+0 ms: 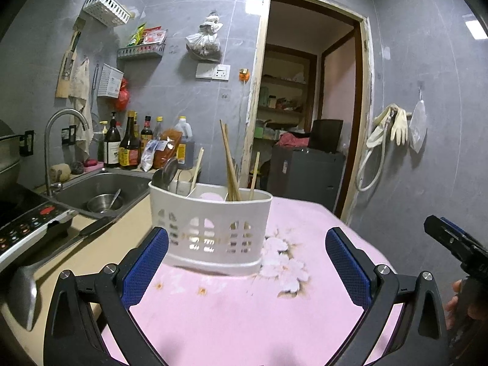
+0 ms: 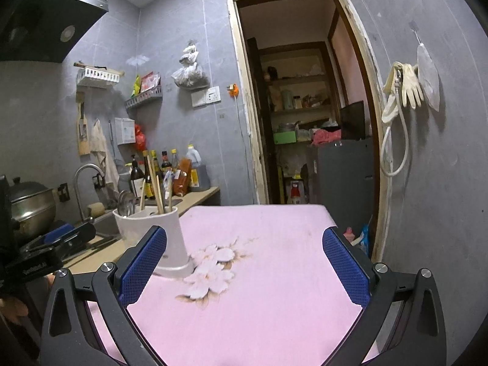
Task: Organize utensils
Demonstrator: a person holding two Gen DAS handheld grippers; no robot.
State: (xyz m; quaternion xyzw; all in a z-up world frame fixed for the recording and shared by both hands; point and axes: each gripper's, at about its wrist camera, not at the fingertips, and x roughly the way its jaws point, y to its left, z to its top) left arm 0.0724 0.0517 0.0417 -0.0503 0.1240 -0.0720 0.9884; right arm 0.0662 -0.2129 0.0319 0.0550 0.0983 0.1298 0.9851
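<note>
Two grippers are held wide apart over a pink cloth (image 2: 259,274), nothing between the pads. The left gripper (image 1: 247,262) is seen at bottom centre of its view, the right gripper (image 2: 244,262) likewise in its own. A white utensil holder (image 1: 213,231) is stood upright on the cloth at mid-frame of the left view, at the cloth's left edge. Chopsticks (image 1: 229,164) and spoons (image 1: 164,174) are lodged in separate compartments. A ladle (image 1: 24,292) is laid on the counter, lower left.
</note>
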